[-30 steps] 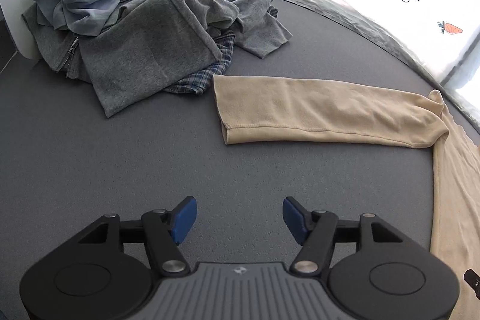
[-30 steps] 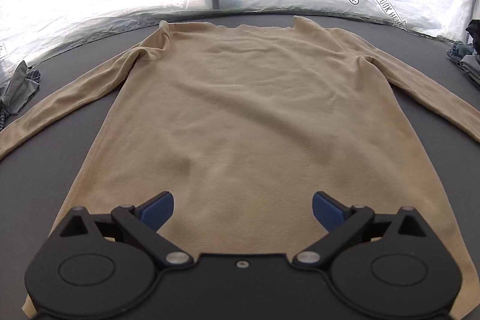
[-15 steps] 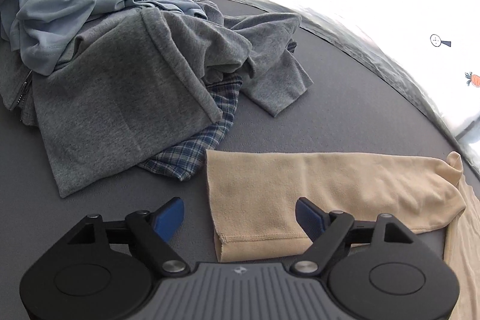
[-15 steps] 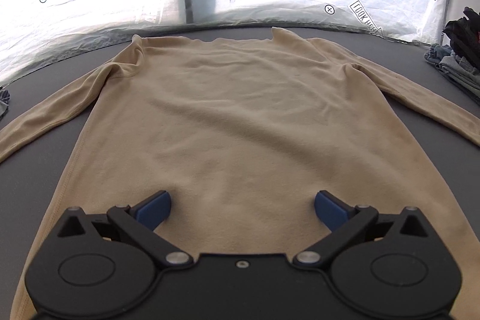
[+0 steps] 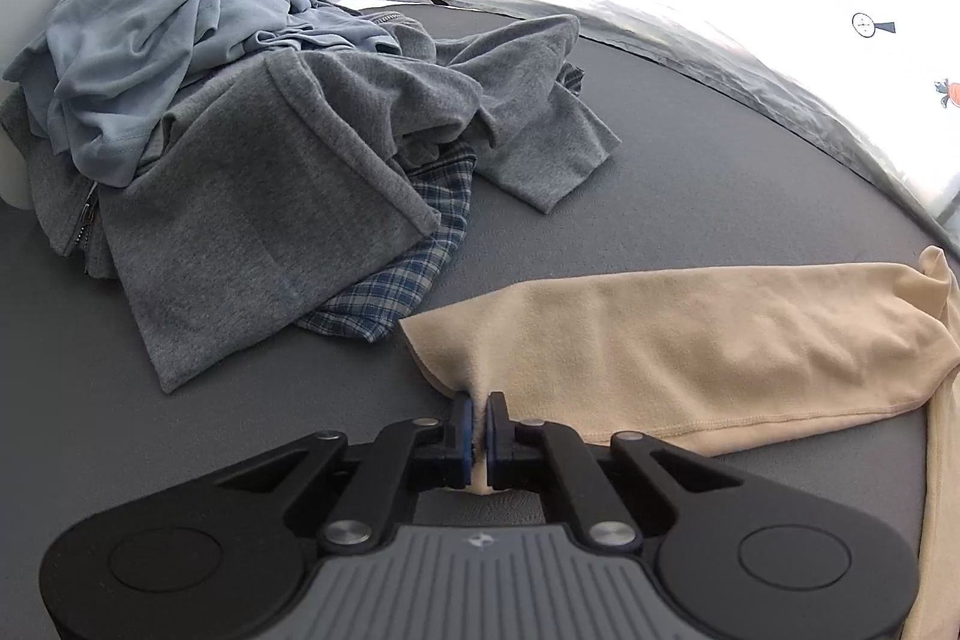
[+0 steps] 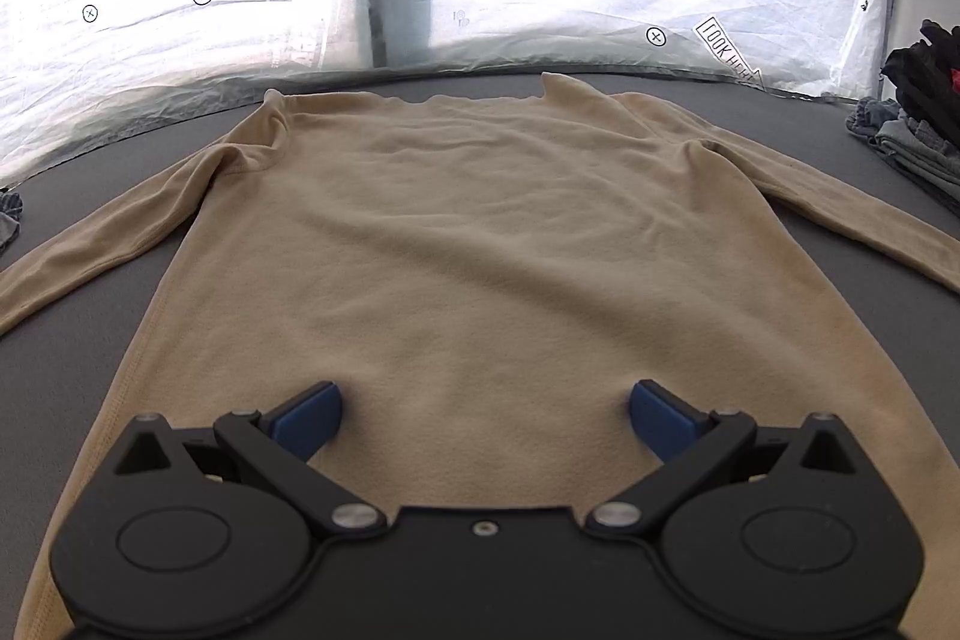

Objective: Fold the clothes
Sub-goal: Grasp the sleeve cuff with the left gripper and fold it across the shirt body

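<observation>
The left gripper [image 5: 478,424] has its blue pads pressed together on the cuff end of the beige shirt's sleeve [image 5: 690,334], fabric bunched up between them. The right gripper [image 6: 483,415] is spread wide over the lower body of the beige shirt [image 6: 480,232], pinching nothing. The shirt lies flat on the grey table [image 5: 720,148], sleeves out to both sides. Beyond the cuff sits a heap of clothes [image 5: 240,130] (grey, pale blue, a plaid piece underneath).

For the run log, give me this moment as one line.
left gripper: shut on beige sleeve cuff | right gripper: open over beige shirt
</observation>
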Motion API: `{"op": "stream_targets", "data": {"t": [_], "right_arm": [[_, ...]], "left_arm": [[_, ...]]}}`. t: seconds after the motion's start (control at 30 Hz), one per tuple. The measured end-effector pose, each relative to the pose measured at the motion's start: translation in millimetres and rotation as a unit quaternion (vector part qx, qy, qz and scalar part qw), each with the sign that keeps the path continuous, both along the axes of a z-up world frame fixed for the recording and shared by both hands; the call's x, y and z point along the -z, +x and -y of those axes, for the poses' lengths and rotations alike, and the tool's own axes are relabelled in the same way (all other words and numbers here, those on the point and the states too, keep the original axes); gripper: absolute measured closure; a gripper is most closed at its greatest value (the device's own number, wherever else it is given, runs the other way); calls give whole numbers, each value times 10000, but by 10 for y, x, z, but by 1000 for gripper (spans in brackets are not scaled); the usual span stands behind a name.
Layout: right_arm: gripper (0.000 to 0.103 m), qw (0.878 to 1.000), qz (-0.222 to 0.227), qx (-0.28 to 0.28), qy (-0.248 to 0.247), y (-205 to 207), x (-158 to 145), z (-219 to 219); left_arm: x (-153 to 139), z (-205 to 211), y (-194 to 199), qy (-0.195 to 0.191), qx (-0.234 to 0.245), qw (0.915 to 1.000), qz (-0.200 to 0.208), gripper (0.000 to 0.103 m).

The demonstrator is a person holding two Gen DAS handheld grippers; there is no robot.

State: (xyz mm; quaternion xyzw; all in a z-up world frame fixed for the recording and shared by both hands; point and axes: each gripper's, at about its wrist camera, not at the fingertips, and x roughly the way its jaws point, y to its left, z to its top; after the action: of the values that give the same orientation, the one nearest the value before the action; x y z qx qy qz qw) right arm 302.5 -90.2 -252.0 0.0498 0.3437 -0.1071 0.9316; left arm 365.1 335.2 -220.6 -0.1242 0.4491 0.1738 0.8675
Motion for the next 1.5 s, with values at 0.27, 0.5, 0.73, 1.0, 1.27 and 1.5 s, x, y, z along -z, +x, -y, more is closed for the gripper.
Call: {"op": "stream_targets", "data": {"t": [0.27, 0.5, 0.73, 1.0, 1.27, 1.5], "right_arm": [[0, 10000, 75, 1, 23, -18, 10, 6], [0, 9999, 125, 1, 37, -40, 18, 18], [0, 9997, 174, 5, 157, -47, 12, 53], [0, 9985, 118, -82, 537, -112, -55, 142], [0, 9969, -27, -522, 588, -305, -79, 204], [0, 9950, -224, -835, 495, -395, -92, 287]], "left_arm": [[-135, -225, -214, 69, -360, 9993, 33, 99], [120, -226, -268, -66, -424, 9988, -253, 98], [16, -178, -254, -109, -328, 9994, -24, 98], [-363, 307, -260, -233, 544, 9965, 583, 98], [-568, 1334, -330, -435, 2376, 9669, 817, 98], [-259, 2159, -473, -257, 3752, 9266, 57, 91]]}}
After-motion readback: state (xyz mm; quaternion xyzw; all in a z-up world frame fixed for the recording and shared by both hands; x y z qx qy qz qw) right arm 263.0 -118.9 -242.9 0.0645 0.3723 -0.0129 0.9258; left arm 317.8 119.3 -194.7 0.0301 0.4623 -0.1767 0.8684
